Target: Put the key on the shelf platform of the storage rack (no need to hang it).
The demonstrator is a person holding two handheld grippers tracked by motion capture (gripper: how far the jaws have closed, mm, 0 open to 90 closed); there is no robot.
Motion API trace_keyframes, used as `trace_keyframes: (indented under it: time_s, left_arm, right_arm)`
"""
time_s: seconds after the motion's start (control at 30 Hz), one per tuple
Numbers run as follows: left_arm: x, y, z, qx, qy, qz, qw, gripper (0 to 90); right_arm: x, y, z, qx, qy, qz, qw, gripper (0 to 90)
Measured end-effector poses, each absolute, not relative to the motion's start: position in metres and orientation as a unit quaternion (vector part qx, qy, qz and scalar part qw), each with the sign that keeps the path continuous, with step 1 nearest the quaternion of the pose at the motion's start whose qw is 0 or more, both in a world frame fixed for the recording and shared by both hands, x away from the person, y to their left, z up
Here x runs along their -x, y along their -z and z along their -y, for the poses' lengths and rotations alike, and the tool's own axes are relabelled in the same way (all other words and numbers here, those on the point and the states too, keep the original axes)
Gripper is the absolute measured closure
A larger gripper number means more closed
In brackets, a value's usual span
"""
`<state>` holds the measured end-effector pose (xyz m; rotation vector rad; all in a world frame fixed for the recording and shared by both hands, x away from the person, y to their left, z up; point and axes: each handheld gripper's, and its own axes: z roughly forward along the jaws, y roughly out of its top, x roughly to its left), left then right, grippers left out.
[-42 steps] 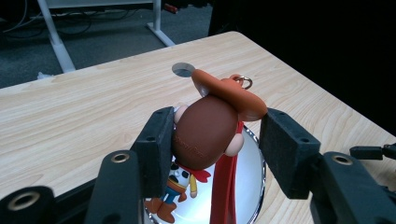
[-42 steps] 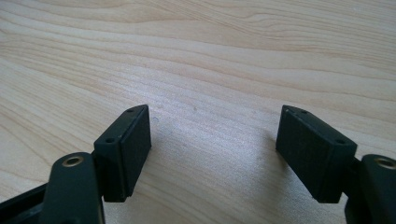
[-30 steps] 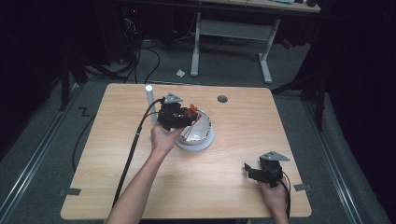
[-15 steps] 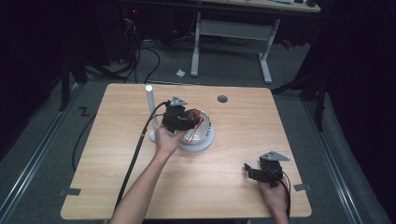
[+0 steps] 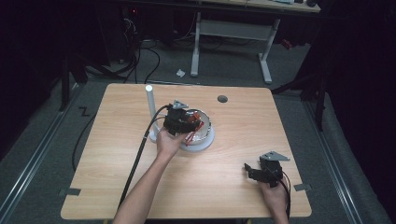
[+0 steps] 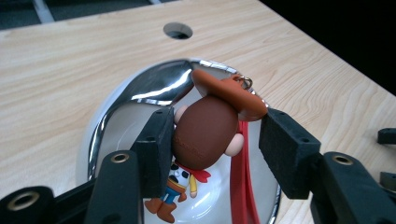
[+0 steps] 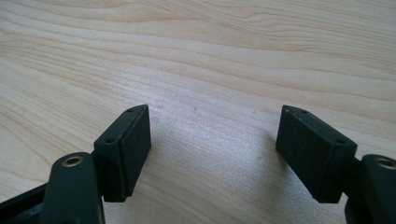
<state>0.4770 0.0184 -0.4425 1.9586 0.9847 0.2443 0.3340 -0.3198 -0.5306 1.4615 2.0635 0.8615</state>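
A small cowboy figure [image 6: 203, 133] with a brown hat, a round brown head and a red strap [image 6: 243, 186] hangs upside down between the jaws of my left gripper [image 6: 215, 135]. The left pad presses on its head and the right pad meets the hat brim. It hangs just above a shiny metal bowl [image 6: 154, 86]. In the high view the left gripper [image 5: 180, 122] hovers over that bowl [image 5: 205, 127] near the table's middle. My right gripper [image 5: 254, 171] rests low at the front right, and its jaws [image 7: 215, 140] stand wide apart over bare wood.
The bowl sits on a white round base [image 5: 208, 142]. A white upright post [image 5: 150, 112] stands just left of it. A cable hole [image 5: 222, 99] lies in the tabletop behind the bowl. The left gripper's black cable [image 5: 140, 154] trails to the front edge.
My left gripper has sunk a little toward the bowl, still holding the figure. The right gripper has stayed where it was.
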Motion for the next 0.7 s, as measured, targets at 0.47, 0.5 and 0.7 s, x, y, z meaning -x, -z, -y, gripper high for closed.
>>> trace_keyframes:
  time_s: [0.47,0.5,0.7]
  left_arm:
    - [-0.482,0.457,-0.012,-0.805,-0.091,-0.403,0.426,46.5]
    - [-0.483,0.458,-0.012,-0.804,-0.092,-0.405,0.425,46.6]
    - [-0.487,0.461,-0.015,-0.807,-0.092,-0.413,0.411,46.4]
  right_arm:
    - [-0.334,0.531,0.320,-0.532,-0.313,-0.751,0.233,26.7]
    - [-0.334,0.531,0.320,-0.532,-0.313,-0.751,0.233,26.7]
    - [-0.334,0.531,0.320,-0.532,-0.313,-0.751,0.233,26.7]
